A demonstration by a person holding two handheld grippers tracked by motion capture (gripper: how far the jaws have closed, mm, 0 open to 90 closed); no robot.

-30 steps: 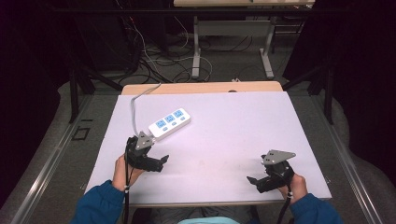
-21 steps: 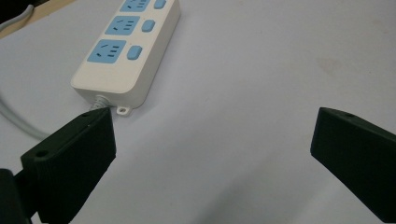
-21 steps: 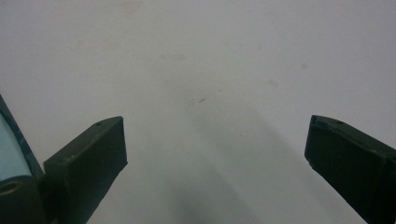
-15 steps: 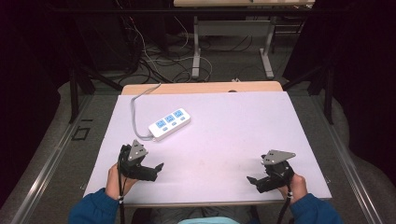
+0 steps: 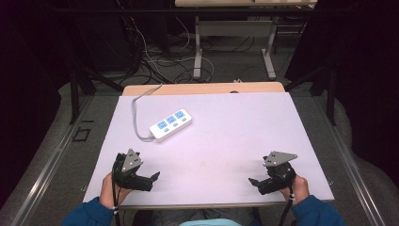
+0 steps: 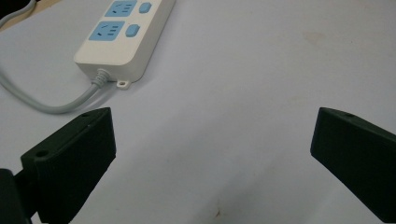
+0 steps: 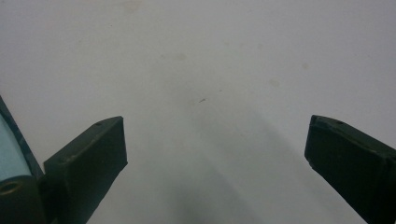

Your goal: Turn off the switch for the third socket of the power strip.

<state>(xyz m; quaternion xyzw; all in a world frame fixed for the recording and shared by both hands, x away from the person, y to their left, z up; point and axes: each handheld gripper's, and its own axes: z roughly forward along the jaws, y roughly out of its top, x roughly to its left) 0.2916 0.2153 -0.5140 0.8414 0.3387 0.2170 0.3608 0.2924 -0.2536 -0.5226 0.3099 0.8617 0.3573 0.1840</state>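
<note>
Lying flat, white power strip (image 5: pixel 171 125) (blue sockets).

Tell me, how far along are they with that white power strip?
Nothing looks done yet: the white plastic power strip with blue sockets lies untouched on the pale table, its grey cable trailing off. Nothing is in hand; the left gripper and right gripper are open and empty. Reaching the strip remains.
</note>
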